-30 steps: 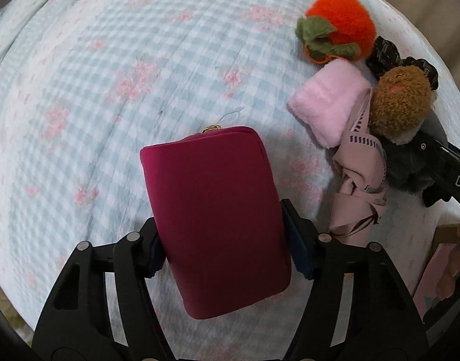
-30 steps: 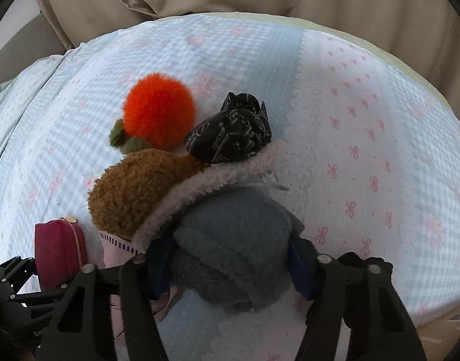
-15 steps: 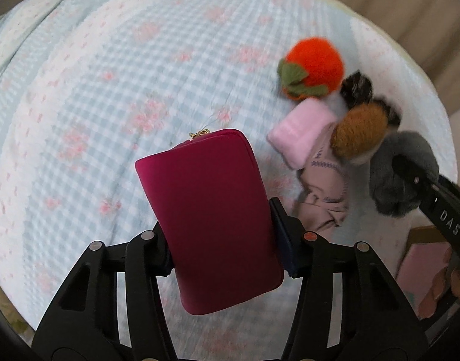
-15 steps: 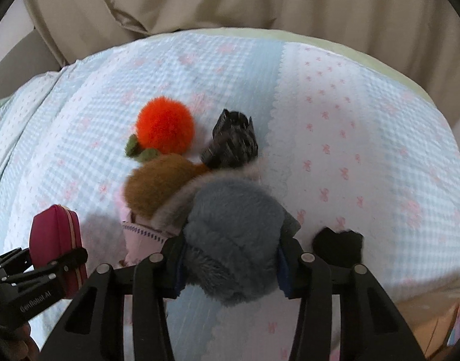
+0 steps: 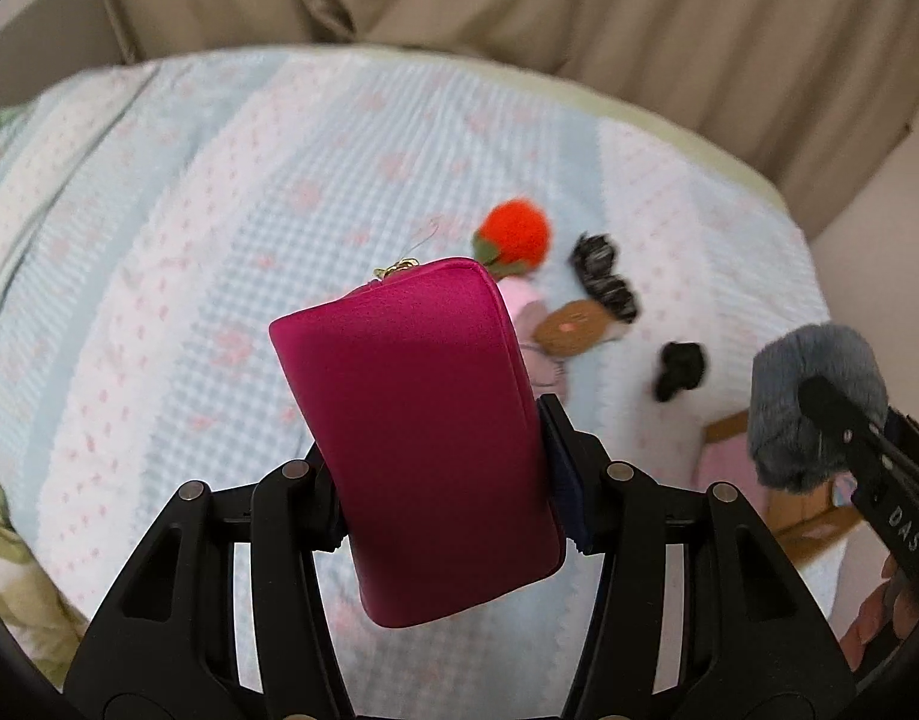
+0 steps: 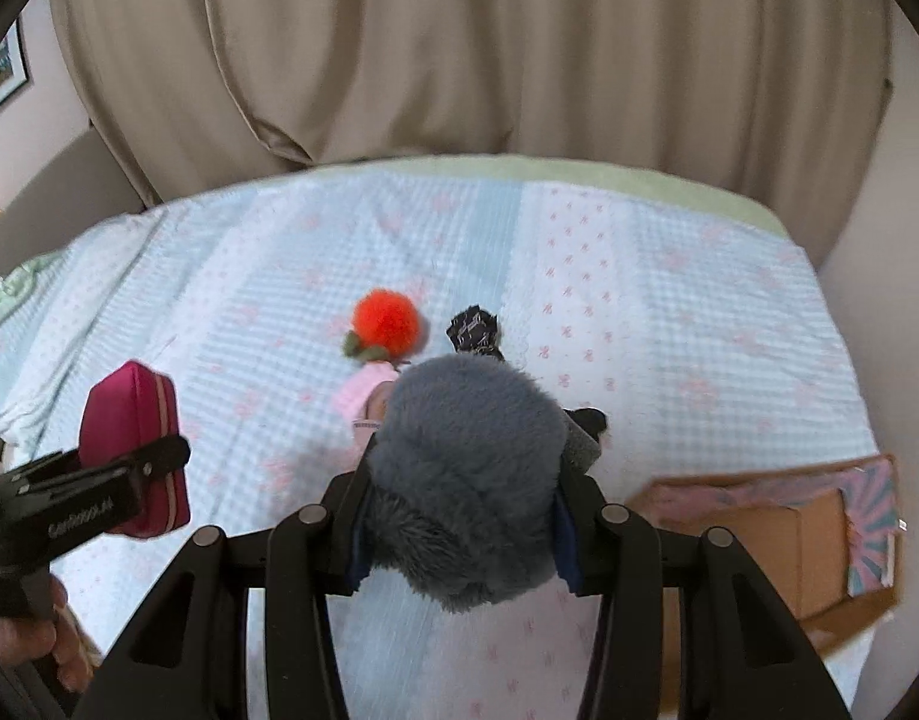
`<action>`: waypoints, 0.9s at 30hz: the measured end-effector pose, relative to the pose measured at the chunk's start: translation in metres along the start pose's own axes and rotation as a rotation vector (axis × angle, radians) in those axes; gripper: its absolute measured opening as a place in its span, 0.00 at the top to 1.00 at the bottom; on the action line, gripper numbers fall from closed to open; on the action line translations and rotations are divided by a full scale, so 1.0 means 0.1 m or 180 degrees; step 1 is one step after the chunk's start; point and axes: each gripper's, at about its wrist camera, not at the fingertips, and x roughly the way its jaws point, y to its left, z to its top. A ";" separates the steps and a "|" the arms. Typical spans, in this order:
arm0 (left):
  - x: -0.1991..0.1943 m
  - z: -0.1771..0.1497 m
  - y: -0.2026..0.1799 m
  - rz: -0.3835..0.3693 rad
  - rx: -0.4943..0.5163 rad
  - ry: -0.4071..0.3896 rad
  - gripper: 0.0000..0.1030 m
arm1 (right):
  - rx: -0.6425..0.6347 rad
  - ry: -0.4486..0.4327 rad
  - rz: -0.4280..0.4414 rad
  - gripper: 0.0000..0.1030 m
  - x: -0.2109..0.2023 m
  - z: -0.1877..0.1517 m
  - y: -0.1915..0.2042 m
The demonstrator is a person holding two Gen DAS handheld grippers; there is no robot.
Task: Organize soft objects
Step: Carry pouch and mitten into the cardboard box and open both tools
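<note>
On the bed point(image 6: 669, 312), a small cluster lies near the middle: the pompom fruit point(image 6: 387, 318) at the far left, the dark scrunchie point(image 6: 474, 330) just to its right, and the folded cloth point(image 6: 363, 387) just nearer than the fruit. The pouch point(image 5: 423, 438) is held above the bed at the left between the left gripper's point(image 5: 444, 480) fingers, and the fur muff point(image 6: 465, 474) at the right between the right gripper's point(image 6: 459, 516) fingers. An open cardboard box point(image 6: 777, 528) sits at the bed's near right edge, and a curtain point(image 6: 459, 48) hangs behind the far side.
</note>
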 end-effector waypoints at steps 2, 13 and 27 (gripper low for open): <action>-0.31 -0.03 -0.10 -0.0048 0.0045 -0.0090 0.53 | 0.0018 -0.0063 0.0021 0.58 -0.31 -0.04 -0.05; -1.10 -0.37 -1.27 -0.0402 0.0221 -0.0262 0.53 | 0.0151 -0.0205 -0.0108 0.58 -1.34 -0.22 -0.93; -0.59 -0.77 -3.07 -0.0887 0.1053 0.0347 0.53 | 0.0684 0.0261 -0.0708 0.58 -1.26 -0.35 -2.38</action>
